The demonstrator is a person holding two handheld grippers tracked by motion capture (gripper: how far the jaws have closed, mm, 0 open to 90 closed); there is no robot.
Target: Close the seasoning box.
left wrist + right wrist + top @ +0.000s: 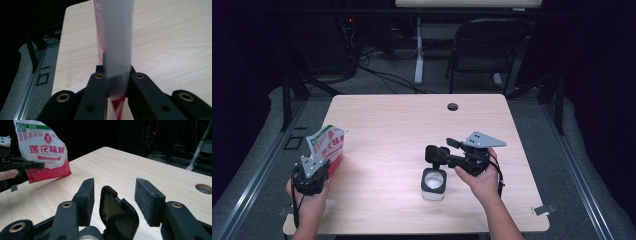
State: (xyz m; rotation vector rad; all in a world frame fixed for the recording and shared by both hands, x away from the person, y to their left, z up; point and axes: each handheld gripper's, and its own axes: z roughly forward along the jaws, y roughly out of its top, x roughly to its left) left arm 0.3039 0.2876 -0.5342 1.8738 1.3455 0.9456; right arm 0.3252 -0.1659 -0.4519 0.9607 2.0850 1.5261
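You have the packet (328, 142) pinched in your left gripper (314, 167) at the lower left of the high view, standing upright with its bottom end at the table (412, 120); in the left gripper view the jaws are clamped tight on the packet's thin edge, which runs straight up the middle of the frame. Your right gripper (432, 154) sits right of center in the high view, directly above the small white container (434, 183), which stands on the table with white powder inside. In the right gripper view the 2 jaws stand apart with the container's raised black flip lid (118, 213) between them; the pads look clear of it, so nothing is held there. I judge that the step in hand is readying the container: the lid is up, the packet is waiting. The next move calls for you to draw the right gripper back from the lid without knocking it shut, perhaps steadying the container's body, then carry the packet across from the left and tilt its mouth over the opening. Whether the packet's top is already cut open cannot be told.
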